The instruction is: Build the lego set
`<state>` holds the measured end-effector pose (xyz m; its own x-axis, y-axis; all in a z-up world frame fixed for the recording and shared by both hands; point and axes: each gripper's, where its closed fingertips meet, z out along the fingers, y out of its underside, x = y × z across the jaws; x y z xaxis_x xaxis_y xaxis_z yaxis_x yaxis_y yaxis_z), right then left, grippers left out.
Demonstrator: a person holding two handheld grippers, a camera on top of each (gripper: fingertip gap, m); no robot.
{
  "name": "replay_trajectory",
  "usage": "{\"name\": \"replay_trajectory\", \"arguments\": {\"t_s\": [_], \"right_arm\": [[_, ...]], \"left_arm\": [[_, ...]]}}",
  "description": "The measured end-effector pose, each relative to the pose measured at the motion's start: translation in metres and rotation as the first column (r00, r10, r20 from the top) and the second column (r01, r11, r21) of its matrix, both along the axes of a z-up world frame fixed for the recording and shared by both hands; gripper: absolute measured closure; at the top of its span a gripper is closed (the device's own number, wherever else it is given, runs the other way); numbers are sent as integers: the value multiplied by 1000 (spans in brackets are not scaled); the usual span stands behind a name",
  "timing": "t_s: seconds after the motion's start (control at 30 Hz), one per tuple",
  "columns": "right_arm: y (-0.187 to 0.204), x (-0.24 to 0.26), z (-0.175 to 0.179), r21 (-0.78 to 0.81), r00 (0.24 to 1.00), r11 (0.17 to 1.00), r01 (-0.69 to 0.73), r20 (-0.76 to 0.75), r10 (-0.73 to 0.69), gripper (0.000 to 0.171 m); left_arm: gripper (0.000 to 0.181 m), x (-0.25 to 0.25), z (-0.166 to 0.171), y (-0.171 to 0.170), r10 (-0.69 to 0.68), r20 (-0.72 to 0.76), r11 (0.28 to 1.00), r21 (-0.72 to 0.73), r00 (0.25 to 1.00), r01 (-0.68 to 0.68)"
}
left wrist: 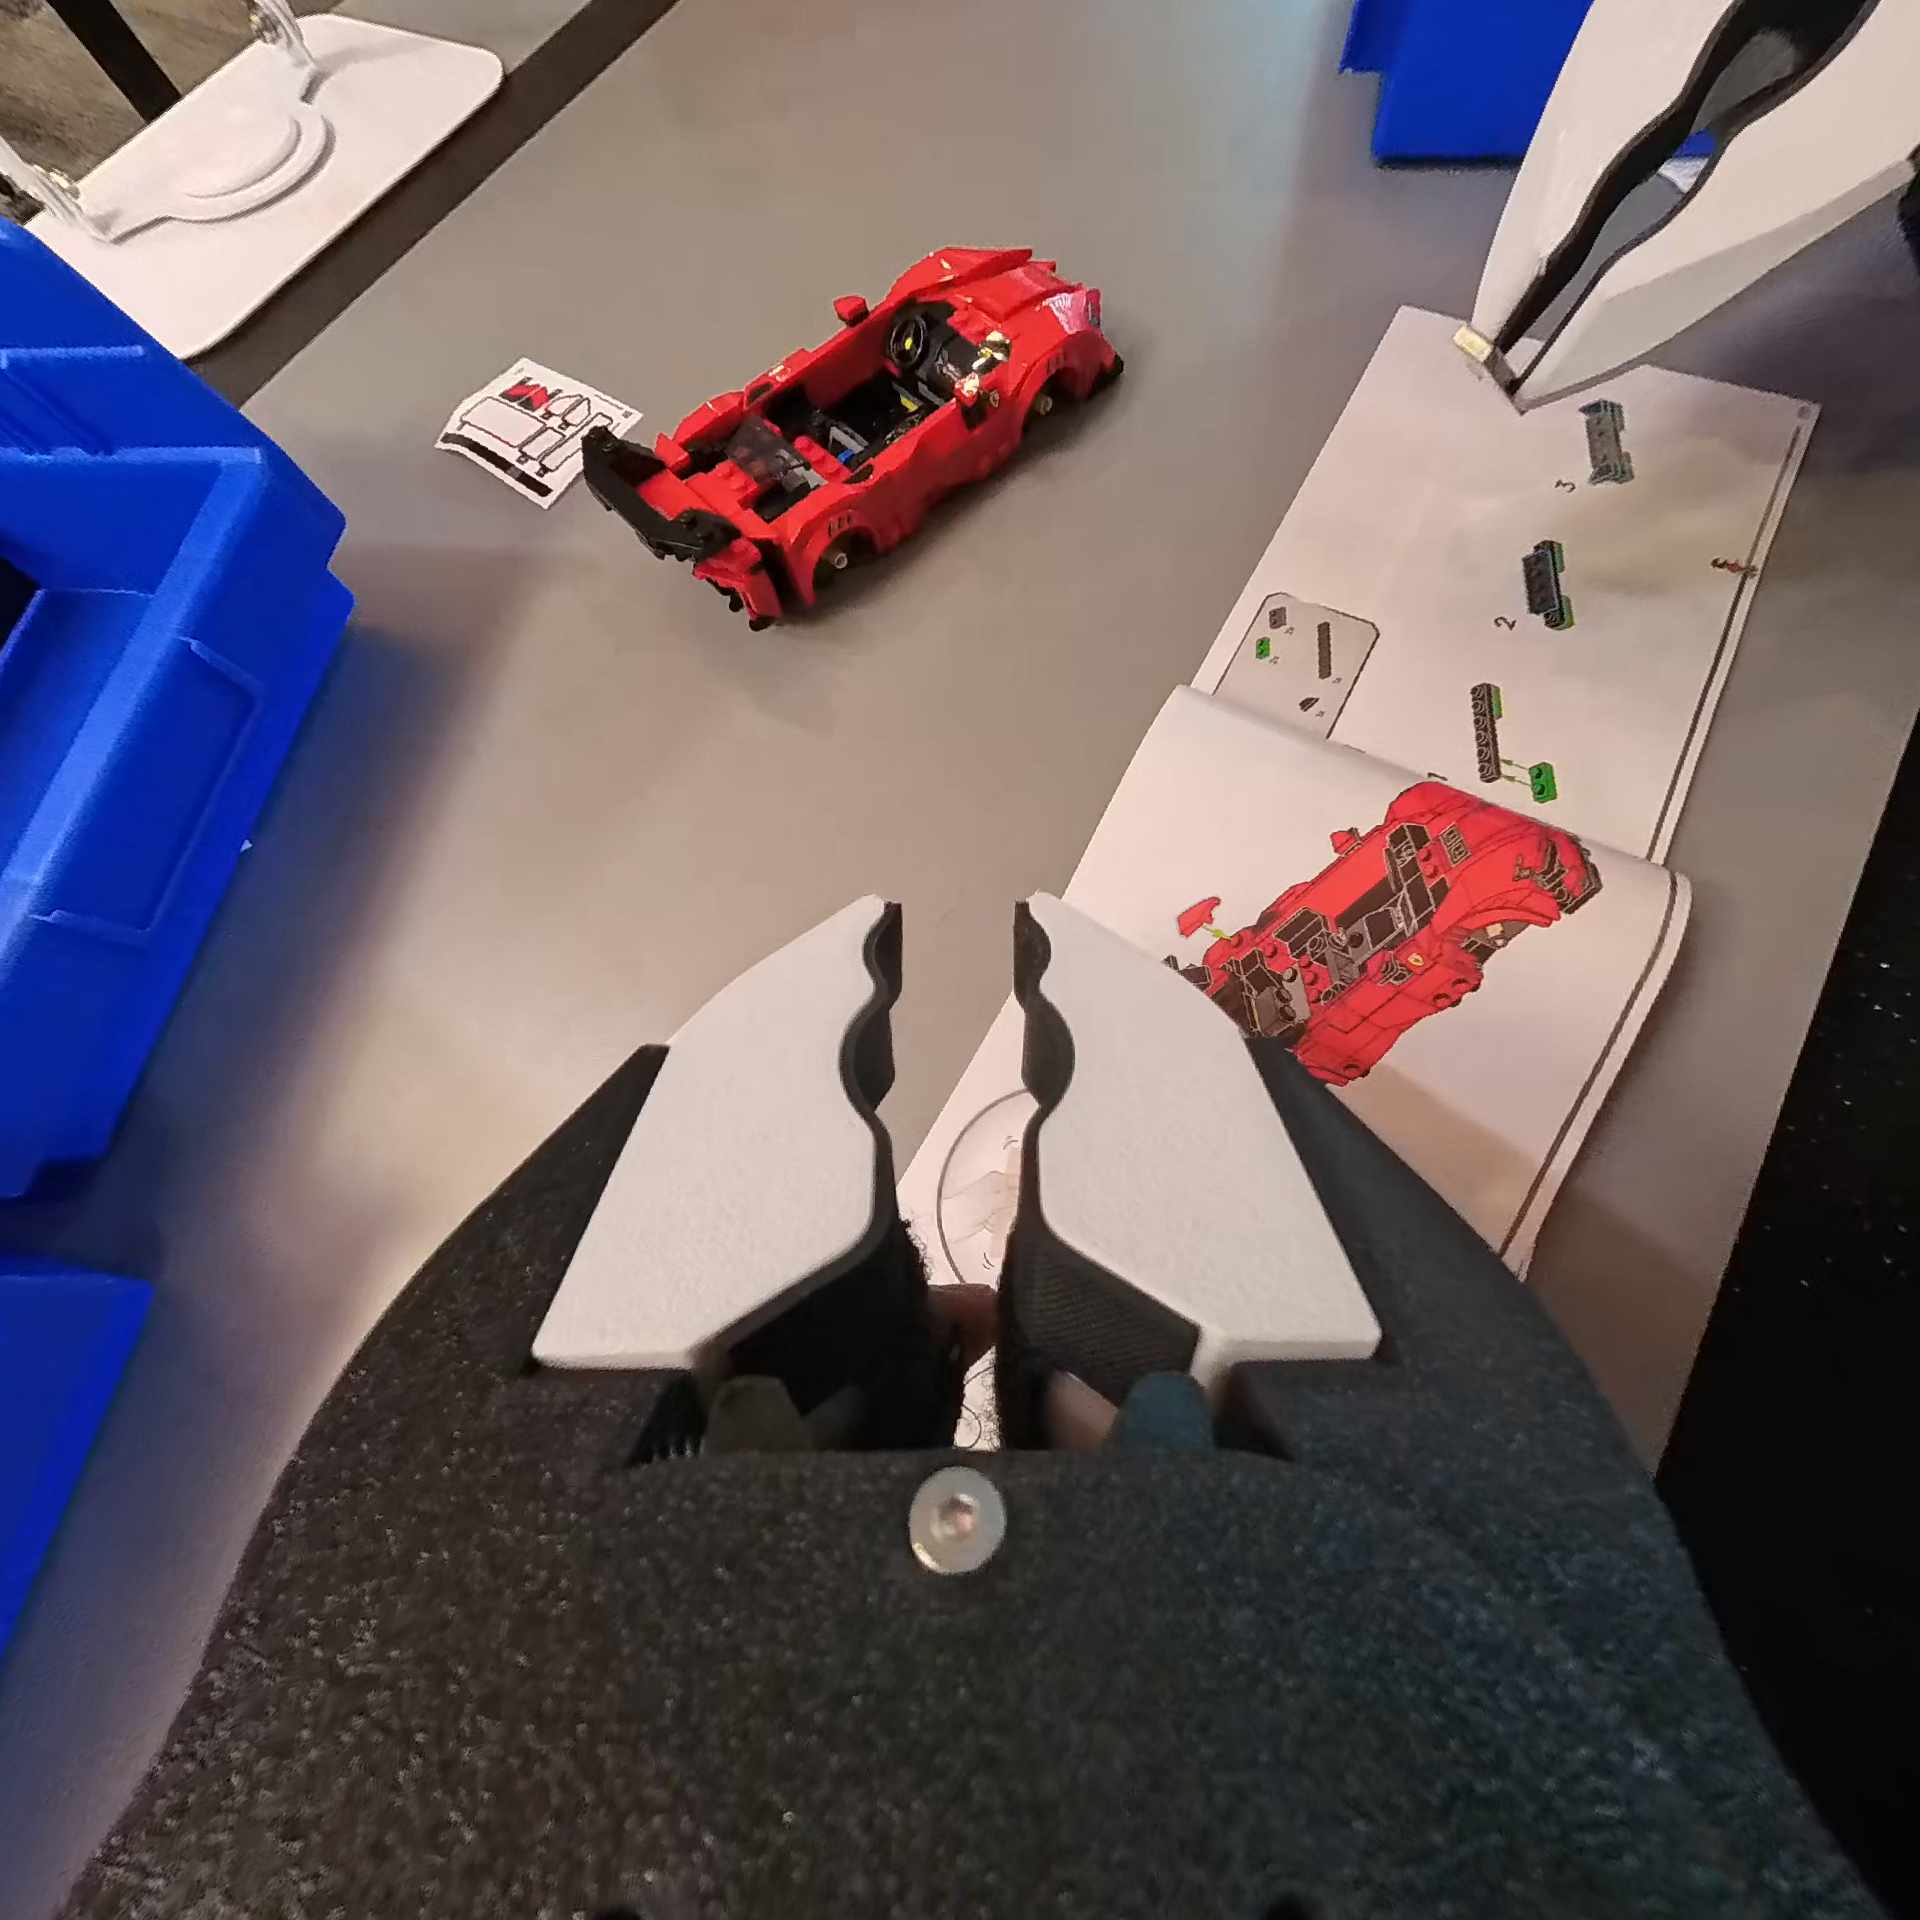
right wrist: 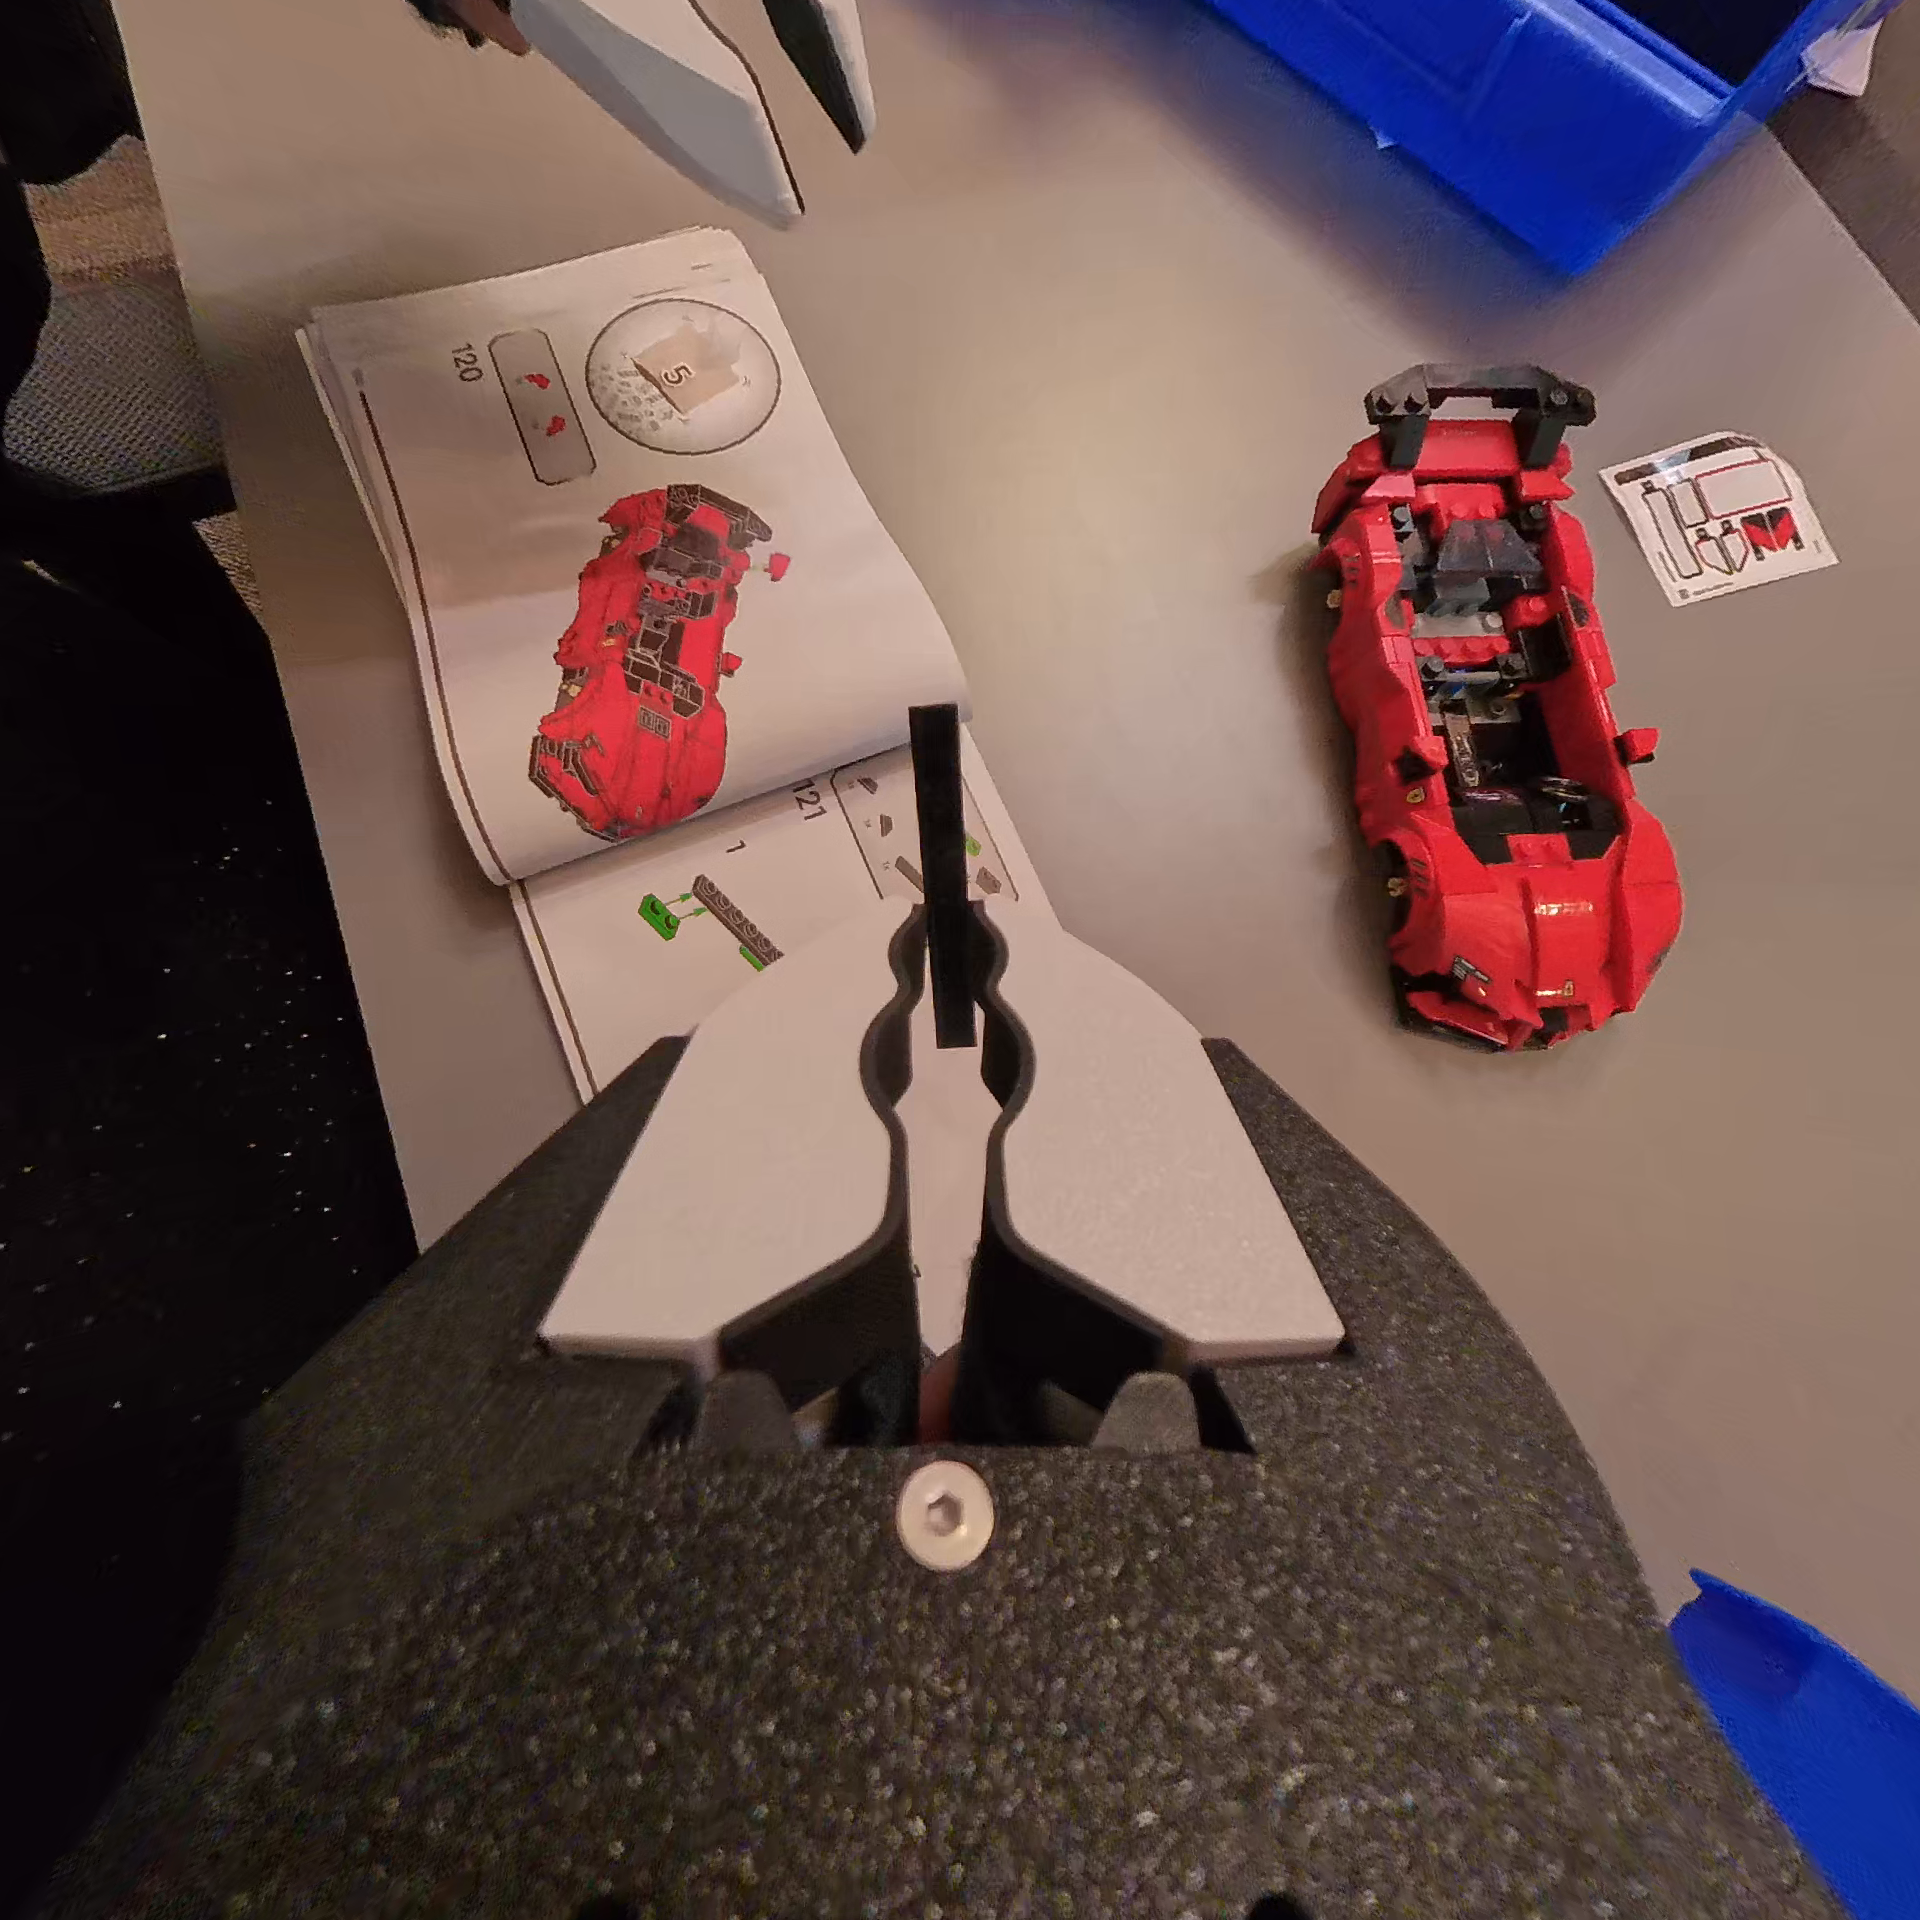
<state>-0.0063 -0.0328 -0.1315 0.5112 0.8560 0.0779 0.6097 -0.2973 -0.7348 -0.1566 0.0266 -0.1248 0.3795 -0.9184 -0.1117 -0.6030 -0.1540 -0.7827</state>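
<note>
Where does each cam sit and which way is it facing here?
Left wrist view: on the left gripper, open and empty, looking down across the grey table at the red lego car; the right gripper shows at top right.
Right wrist view: on the right gripper, shut on a black lego strip over the instruction booklet; the left gripper's fingers show at top.
Shared: car, booklet, sticker sheet, blue bins.

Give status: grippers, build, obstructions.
Left gripper open, empty. Right gripper shut on black strip piece over manual. Red car untouched, unobstructed.
</note>
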Motion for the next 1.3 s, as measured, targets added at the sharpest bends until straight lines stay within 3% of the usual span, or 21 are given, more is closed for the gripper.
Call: {"name": "replay_trajectory", "arguments": {"t_s": [0.8,1.0,1.13,1.3], "right_arm": [[6,3,-7,-16,1000,1000,25,10,-25,163],[5,14,6,12,999,999,52,0,-52,163],[-8,62,50,72,989,987,145,14,-146,163],[-28,195,104,175,890,907,383,195,-413,163]], "left_arm": [[162,19,-13,-6,-75,2,997,-34,997,75],[162,27,-11,-6,-93,-3,995,-30,996,93],[162,32,-11,-4,-106,-7,994,-28,994,106],[162,44,-13,1,-125,-6,991,-36,992,125]]}}
